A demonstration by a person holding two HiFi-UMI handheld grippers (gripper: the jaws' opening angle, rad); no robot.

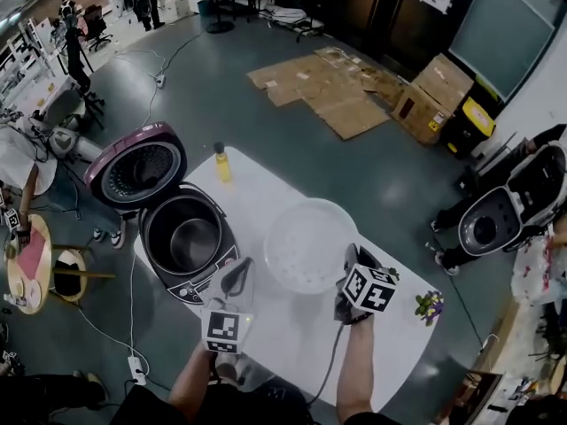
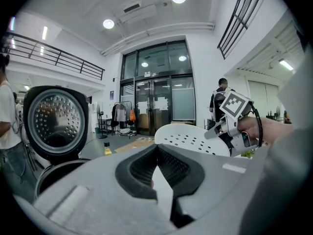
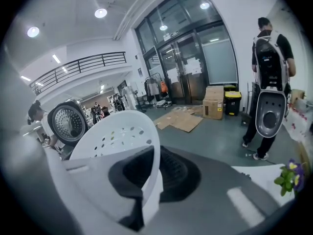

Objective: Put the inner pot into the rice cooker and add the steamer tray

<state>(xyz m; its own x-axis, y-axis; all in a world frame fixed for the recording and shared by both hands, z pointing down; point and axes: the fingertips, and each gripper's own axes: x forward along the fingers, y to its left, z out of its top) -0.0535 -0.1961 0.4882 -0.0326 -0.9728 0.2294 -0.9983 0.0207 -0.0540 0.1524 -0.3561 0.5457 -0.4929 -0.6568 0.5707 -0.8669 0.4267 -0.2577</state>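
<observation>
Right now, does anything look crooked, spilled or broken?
Only the white steamer tray: the right gripper pinches one edge of its rim, so it hangs tilted above the table. Nothing looks spilled or broken; the inner pot sits in the open rice cooker.

The right gripper (image 1: pixel 351 257) is clamping the near rim of the steamer tray (image 1: pixel 306 242), its jaws pressing flat on the thin white edge, and it is tilting downward, away from the person. The right hand (image 1: pixel 351 312) is wrapping round the gripper's body just below its marker cube (image 1: pixel 368 289), with the bare right forearm (image 1: pixel 354 374) reaching in from the lower edge. The left gripper (image 1: pixel 237 274) is pointing nearly level, its jaws meeting tip to tip with nothing between them. The left hand (image 1: pixel 215 361) is gripping it from behind, and the left forearm (image 1: pixel 189 381) is angling in beside the right.
</observation>
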